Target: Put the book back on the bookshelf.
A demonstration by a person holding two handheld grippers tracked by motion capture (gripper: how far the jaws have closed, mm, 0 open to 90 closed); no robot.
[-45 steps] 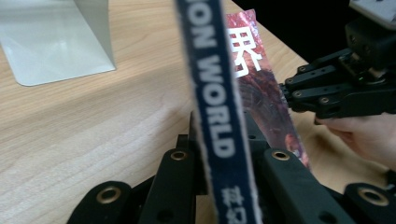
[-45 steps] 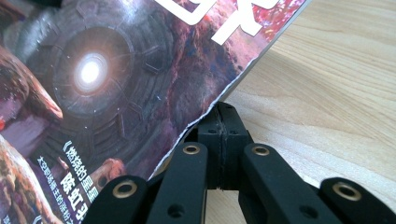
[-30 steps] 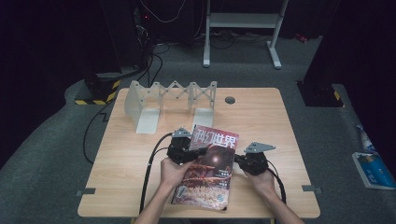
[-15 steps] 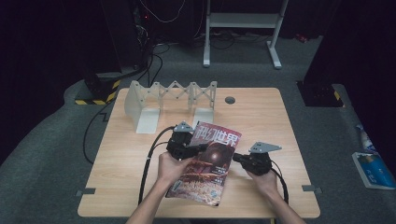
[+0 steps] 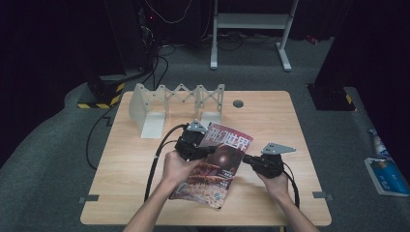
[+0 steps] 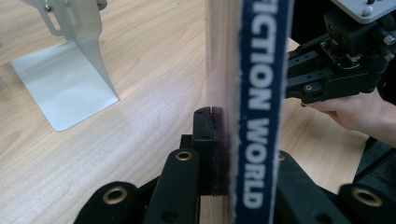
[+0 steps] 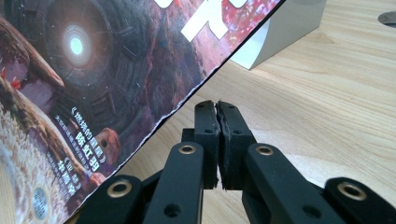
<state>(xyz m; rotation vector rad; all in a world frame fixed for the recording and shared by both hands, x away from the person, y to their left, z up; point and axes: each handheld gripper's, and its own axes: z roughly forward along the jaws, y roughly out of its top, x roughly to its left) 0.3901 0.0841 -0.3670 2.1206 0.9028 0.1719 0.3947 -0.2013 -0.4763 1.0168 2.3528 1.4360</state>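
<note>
One magazine (image 5: 215,164) in left hand-held gripper (image 5: 205,151)

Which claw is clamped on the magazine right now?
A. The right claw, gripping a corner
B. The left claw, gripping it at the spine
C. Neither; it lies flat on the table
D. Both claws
B. In the left gripper view the left claw pinches the magazine at its spine, while in the right gripper view the right claw is shut on nothing, beside the magazine's edge.
</note>
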